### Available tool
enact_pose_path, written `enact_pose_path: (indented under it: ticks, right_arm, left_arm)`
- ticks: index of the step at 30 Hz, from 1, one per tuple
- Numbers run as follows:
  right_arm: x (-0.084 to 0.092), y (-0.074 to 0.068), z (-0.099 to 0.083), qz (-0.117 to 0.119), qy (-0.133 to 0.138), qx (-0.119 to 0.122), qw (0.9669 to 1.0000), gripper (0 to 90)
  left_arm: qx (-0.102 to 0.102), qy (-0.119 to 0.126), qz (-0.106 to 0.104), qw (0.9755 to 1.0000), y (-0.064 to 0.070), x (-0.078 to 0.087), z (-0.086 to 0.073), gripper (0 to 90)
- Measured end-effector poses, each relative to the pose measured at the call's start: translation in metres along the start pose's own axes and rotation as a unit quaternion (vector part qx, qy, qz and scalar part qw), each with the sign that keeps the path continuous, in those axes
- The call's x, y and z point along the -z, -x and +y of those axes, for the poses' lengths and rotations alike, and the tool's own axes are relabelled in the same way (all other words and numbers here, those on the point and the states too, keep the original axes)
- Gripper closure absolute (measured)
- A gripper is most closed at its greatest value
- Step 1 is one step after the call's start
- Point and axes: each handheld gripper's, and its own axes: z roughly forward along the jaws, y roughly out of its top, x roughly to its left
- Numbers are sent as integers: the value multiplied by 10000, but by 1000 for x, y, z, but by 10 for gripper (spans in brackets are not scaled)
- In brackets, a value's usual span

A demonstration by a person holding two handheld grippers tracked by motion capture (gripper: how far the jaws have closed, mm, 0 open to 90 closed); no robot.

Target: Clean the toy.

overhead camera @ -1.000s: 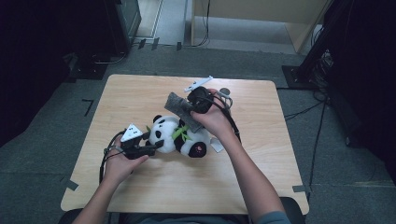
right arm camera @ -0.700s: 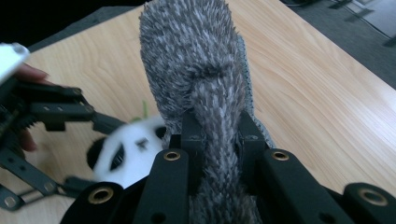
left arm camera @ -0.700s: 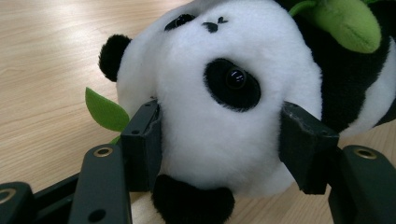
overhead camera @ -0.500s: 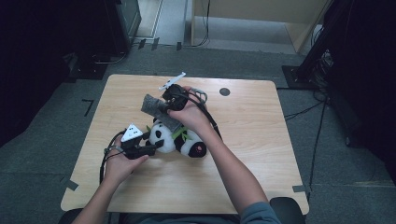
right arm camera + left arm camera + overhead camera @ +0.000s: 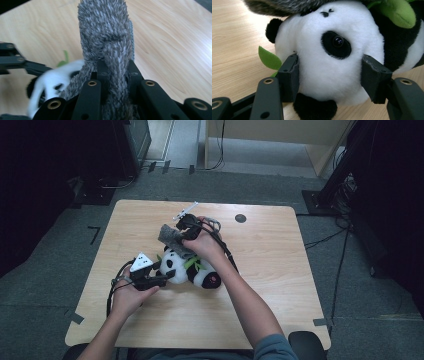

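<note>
A black-and-white panda plush (image 5: 192, 269) with green leaves lies on its side on the wooden table (image 5: 280, 285). My left gripper (image 5: 167, 273) holds the panda's head: in the left gripper view its pads (image 5: 290, 75) press into the white fur on both sides of the panda (image 5: 329, 62). My right gripper (image 5: 180, 231) is shut on a grey furry cloth (image 5: 170, 238), which hangs just above the panda's head. In the right gripper view the cloth (image 5: 107, 37) stands up between the shut gripper (image 5: 116, 75), with the panda (image 5: 52, 82) blurred below.
A small dark round mark (image 5: 240, 218) sits near the table's far edge. Cables trail from both grippers across the table. Dark stands and cables surround the table on the grey floor. A green leaf (image 5: 269, 58) pokes out beside the left pad.
My right gripper has carried the grey cloth leftward and down, from above the panda's body to over its head. The left gripper and the panda have stayed put.
</note>
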Motion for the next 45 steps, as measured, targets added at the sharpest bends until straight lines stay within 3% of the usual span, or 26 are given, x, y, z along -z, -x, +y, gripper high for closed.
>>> enact_pose_path:
  ticks: [4,9,20,24,29,34,35,39,40,45]
  right_arm:
    - [2,7,-4,-217,-54,1,9997,791]
    - [5,22,-12,-412,-97,-219,9989,792]
    - [15,40,-19,-647,-45,-385,9972,792]
    - [25,42,-19,-665,97,-461,9967,792]
    - [45,29,-8,-434,497,-365,9972,792]
    - [50,12,2,-238,595,-139,9978,793]
    - [48,4,5,-103,609,-52,9981,793]
    - [40,-6,8,107,571,26,9983,794]
    - [34,-11,8,296,565,26,9980,793]
    - [19,-15,7,403,399,25,9984,794]
  left_arm:
    - [14,-7,-2,10000,0,0,0,392]
    - [25,18,46,10000,1,-1,0,399]
    - [56,25,-39,10000,-1,-1,-1,407]
    - [47,43,-56,10000,-2,-1,-1,406]
    - [40,45,-38,10000,-1,-1,-1,405]
    - [60,63,-40,10000,-1,-2,-1,405]
    - [57,60,-41,10000,-2,-2,-1,405]
    - [61,68,-44,9999,-2,-2,-1,406]
    - [63,69,-45,9999,-2,-2,-1,405]
    - [78,74,-46,9999,-2,-2,-1,406]
